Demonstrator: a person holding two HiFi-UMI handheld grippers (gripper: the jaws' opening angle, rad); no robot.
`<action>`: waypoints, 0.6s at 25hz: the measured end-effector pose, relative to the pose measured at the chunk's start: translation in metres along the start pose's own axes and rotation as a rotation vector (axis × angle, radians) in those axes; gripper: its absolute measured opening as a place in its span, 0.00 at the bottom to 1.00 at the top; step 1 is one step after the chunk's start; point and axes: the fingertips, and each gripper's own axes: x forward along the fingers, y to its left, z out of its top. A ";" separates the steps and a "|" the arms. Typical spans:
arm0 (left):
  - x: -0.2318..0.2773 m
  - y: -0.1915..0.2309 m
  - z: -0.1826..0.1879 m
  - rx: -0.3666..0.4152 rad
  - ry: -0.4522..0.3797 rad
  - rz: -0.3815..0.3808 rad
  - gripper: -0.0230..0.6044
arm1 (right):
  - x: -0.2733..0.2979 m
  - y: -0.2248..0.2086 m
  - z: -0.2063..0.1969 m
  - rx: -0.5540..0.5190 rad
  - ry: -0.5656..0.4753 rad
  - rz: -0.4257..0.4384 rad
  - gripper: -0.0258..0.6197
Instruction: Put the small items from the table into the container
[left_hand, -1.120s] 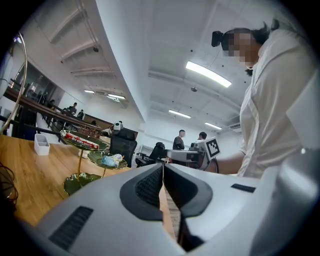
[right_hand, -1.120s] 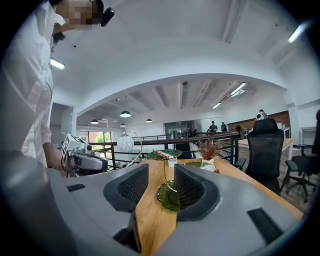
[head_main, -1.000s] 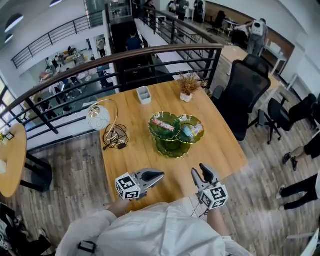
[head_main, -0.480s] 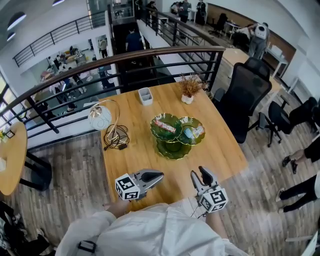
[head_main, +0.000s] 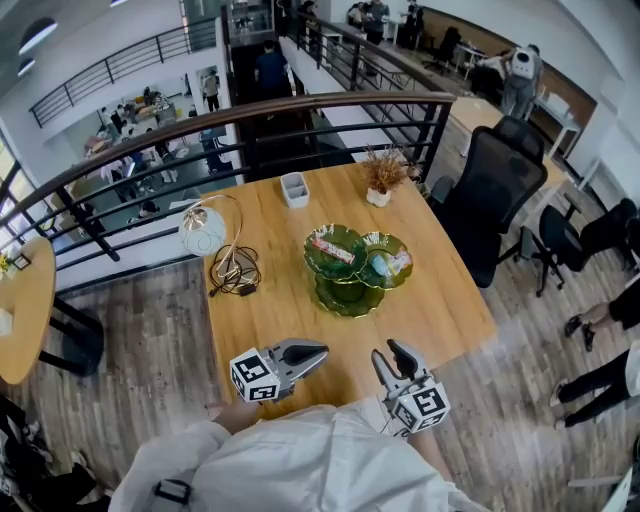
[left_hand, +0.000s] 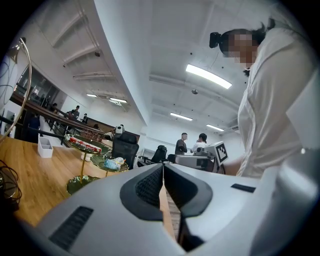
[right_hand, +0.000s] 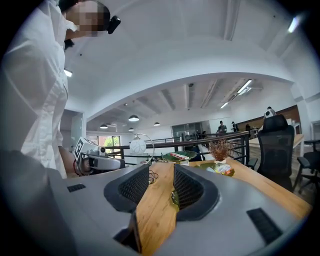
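A green three-dish stand (head_main: 346, 296) sits mid-table; its upper dishes hold a red-and-white packet (head_main: 333, 249) and pale blue-white packets (head_main: 388, 263). The stand (left_hand: 82, 176) also shows in the left gripper view, and its dishes (right_hand: 182, 155) in the right gripper view. My left gripper (head_main: 322, 348) hovers over the table's near edge, jaws shut with nothing between them (left_hand: 163, 167). To its right, my right gripper (head_main: 389, 352) is open and empty, with bare wood showing between its pads (right_hand: 161, 172). Both grippers are well short of the stand.
A small white tub (head_main: 293, 189) and a dried plant in a white pot (head_main: 378, 174) stand at the far edge. A globe lamp (head_main: 202, 232) with a coiled cable (head_main: 233, 271) is at the left. A black office chair (head_main: 492, 188) is beside the table's right side, and a railing (head_main: 250, 110) runs behind.
My right gripper has shifted a little left along the near edge, still open. The left gripper has stayed where it was.
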 end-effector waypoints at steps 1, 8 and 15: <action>0.000 -0.001 0.002 0.005 -0.007 0.001 0.05 | 0.001 0.003 0.002 -0.004 -0.007 0.004 0.28; 0.000 -0.001 0.005 0.007 -0.010 0.000 0.05 | 0.003 0.005 0.003 -0.024 0.008 -0.008 0.06; 0.000 0.002 0.005 0.008 -0.010 -0.001 0.05 | -0.001 -0.004 0.001 -0.011 0.009 -0.037 0.06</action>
